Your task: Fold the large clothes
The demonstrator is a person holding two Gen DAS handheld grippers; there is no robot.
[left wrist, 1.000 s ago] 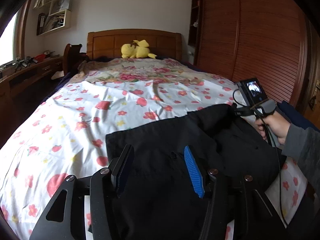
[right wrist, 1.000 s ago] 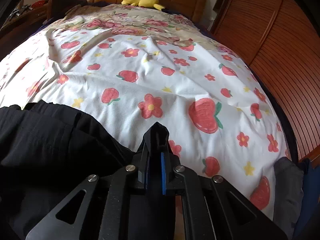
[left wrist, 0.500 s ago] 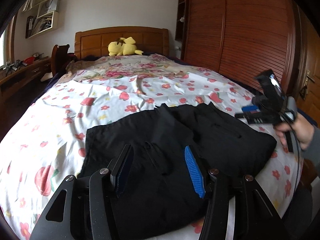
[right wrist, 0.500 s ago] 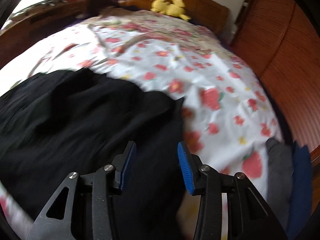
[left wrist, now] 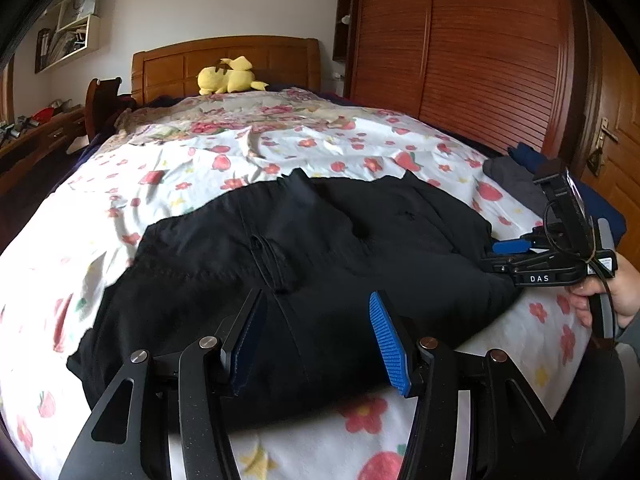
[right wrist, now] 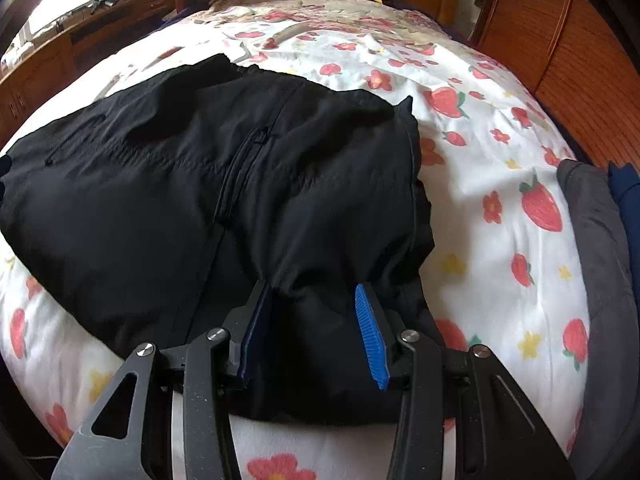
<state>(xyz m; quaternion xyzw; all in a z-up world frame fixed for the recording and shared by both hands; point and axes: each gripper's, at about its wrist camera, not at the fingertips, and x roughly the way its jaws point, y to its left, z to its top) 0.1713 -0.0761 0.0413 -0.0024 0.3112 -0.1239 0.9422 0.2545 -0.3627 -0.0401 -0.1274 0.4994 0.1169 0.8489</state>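
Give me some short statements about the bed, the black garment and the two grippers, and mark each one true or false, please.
1. The black garment lies on a flowered bedsheet. True.
2. The left gripper is clamped on the garment. False: its jaws stand open, gripping nothing.
3. A yellow plush toy sits by the headboard. True.
4. The right gripper holds a folded grey garment. False: it is open; the grey garment lies at the bed's edge.

Black jacket on white bedspread with red strawberries and flowers; yellow plush; blue pads.
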